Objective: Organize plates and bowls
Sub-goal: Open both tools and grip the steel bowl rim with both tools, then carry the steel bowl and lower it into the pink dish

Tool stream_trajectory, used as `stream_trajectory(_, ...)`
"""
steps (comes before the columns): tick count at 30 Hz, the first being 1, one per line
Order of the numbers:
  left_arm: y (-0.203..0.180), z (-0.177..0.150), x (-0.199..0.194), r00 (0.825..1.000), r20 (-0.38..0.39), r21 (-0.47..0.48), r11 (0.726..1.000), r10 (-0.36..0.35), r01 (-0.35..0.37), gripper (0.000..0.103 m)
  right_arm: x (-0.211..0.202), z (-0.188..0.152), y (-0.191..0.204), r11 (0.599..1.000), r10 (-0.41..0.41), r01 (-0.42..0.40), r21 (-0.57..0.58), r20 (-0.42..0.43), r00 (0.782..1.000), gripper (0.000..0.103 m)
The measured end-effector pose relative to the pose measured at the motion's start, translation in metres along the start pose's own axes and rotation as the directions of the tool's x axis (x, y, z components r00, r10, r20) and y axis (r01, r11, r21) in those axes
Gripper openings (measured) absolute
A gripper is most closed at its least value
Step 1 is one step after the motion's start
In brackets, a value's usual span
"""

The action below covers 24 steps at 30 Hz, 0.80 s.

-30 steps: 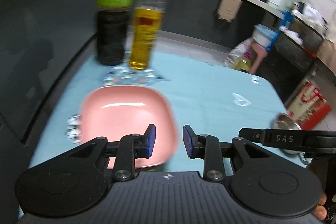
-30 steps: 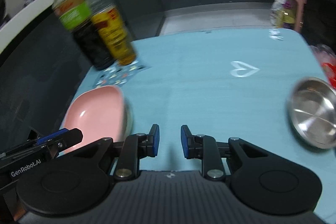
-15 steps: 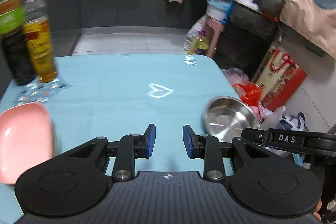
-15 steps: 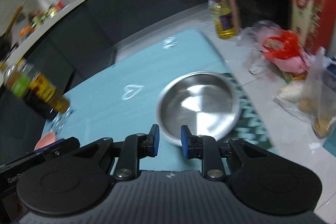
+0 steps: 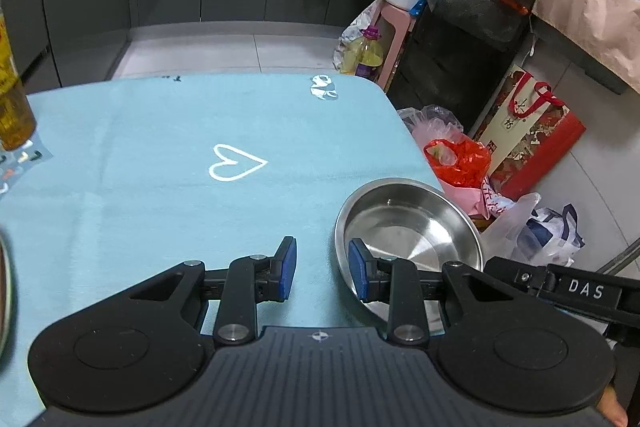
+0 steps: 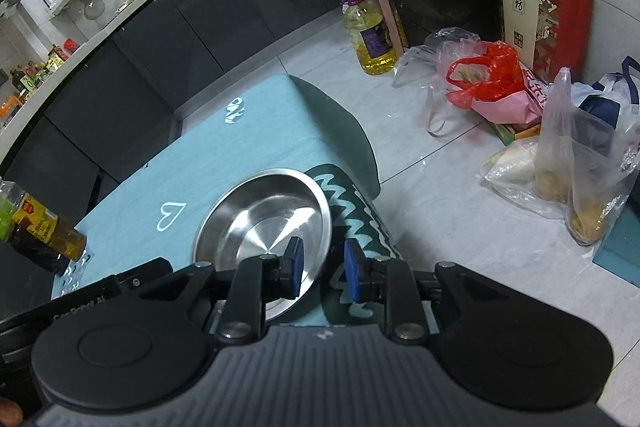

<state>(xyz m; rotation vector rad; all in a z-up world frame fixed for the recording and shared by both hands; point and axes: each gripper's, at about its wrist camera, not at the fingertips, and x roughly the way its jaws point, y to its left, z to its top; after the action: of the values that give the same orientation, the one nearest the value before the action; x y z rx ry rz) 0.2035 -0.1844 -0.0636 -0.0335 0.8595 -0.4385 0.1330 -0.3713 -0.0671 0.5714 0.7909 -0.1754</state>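
Straddling the near rim of the steel bowl (image 6: 262, 227), the right gripper (image 6: 322, 269) has its jaws parted, one pad inside the rim and one outside at about 5 o'clock on the bowl. Closing squarely on that thin lip looks like the way to do it, gently, since the bowl sits at the edge of the blue-clothed table (image 6: 224, 143). Further left, the left gripper (image 5: 322, 269) hovers with jaws apart, holding nothing, the bowl at its 2 o'clock.
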Motion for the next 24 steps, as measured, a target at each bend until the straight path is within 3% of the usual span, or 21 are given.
stream_trajectory(10, -0.005, 0.000, 0.011, 0.999, -0.013, 0.015, 0.999, -0.039, 0.039, 0.026, 0.013, 0.003, -0.001, 1.000, -0.003, 0.003, 0.003, -0.027, 1.000, 0.012)
stream_trajectory(12, -0.007, -0.001, 0.013, 0.999, -0.023, 0.028, 0.998, -0.050, 0.050, 0.022, 0.015, 0.003, -0.001, 1.000, -0.006, 0.006, 0.004, -0.034, 0.999, 0.011)
stream_trajectory(14, -0.011, -0.002, 0.018, 0.998, -0.045, 0.050, 0.998, -0.035, 0.037, 0.012, 0.016, 0.003, -0.002, 1.000, -0.004, 0.005, 0.011, -0.041, 0.999, 0.007)
stream_trajectory(16, -0.014, -0.004, 0.019, 0.999, -0.038, 0.069, 0.997, -0.028, 0.031, 0.011, 0.016, 0.001, -0.001, 1.000, -0.004, 0.004, 0.007, -0.042, 0.999, 0.001)
stream_trajectory(24, -0.009, -0.007, 0.002, 0.999, -0.030, 0.069, 0.997, -0.037, 0.039, 0.011, 0.005, -0.006, 0.006, 1.000, -0.005, 0.005, 0.000, -0.031, 1.000, 0.001)
